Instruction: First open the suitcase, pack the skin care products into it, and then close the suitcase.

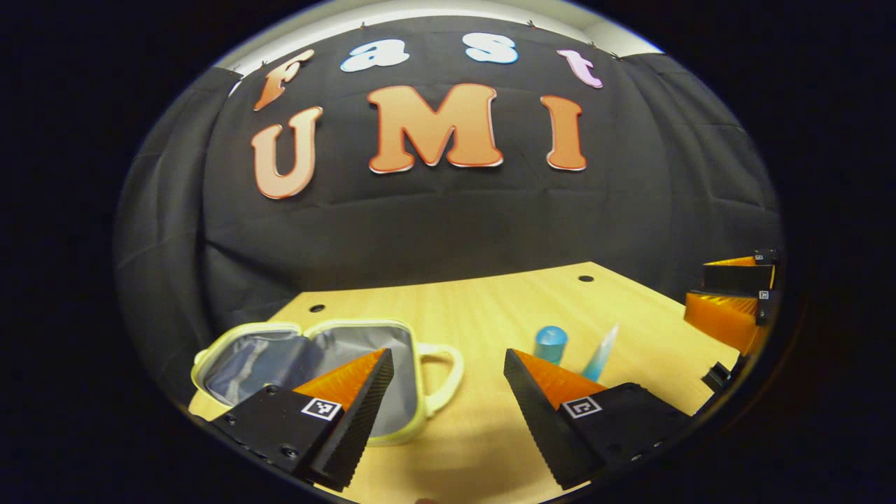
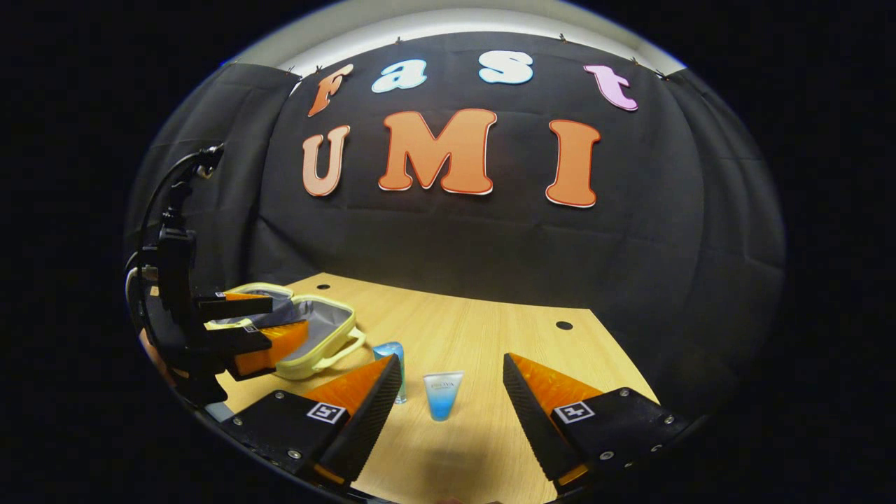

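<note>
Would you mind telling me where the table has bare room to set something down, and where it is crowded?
The table is bare along the back, between the open suitcase and the far edge, and also right of the tube. It is crowded near the front, where the bottle and tube stand close together, and at the left, where the suitcase lies with the left gripper over it.

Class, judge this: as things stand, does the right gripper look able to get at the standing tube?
Probably yes. The right gripper is open, the tube stands just ahead between its fingers, and only bare table lies between them.
</note>
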`<state>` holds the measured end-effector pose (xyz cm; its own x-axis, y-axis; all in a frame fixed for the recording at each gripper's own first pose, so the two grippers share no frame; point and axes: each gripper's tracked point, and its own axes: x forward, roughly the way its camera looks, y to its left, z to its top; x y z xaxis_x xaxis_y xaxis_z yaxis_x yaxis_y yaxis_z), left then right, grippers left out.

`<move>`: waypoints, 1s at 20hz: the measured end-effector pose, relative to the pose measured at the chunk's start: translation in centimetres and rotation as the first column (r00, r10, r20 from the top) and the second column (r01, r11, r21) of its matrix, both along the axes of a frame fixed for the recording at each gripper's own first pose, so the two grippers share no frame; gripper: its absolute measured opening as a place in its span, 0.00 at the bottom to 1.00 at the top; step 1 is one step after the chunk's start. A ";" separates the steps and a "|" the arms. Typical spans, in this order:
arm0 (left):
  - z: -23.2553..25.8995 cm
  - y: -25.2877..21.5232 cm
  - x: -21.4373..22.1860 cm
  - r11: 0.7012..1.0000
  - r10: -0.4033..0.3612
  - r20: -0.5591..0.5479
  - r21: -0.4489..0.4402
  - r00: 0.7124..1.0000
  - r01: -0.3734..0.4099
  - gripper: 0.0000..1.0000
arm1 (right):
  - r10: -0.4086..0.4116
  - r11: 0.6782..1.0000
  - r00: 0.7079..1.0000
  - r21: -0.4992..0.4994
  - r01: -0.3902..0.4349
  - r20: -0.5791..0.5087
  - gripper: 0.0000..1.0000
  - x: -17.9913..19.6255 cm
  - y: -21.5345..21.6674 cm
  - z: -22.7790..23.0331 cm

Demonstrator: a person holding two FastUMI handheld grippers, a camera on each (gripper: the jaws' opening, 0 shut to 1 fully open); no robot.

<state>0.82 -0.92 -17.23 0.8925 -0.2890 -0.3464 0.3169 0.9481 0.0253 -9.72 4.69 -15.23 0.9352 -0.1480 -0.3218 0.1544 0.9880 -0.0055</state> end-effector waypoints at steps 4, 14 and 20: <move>-4.7 -5.4 -0.4 0.996 -0.093 -0.048 -0.011 0.994 0.093 0.98 | -0.022 0.999 1.000 -0.028 0.022 0.008 0.92 -0.2 -1.3 -2.2; -13.4 -12.4 3.6 0.989 -0.144 -0.204 -0.069 0.968 0.132 0.98 | -0.053 0.999 0.997 0.006 0.054 -0.050 0.93 -0.6 -3.0 -7.8; -14.7 -13.6 5.6 0.985 -0.166 -0.212 -0.092 0.963 0.149 0.52 | -0.029 0.997 0.996 0.070 0.035 -0.085 0.93 -0.2 -2.3 -10.3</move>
<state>6.45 -14.52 -31.90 0.7391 -0.4521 -0.4994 0.4525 0.8824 -0.1292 -9.95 2.42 -25.52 0.8996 -0.1516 -0.4095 0.1884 0.9808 0.0509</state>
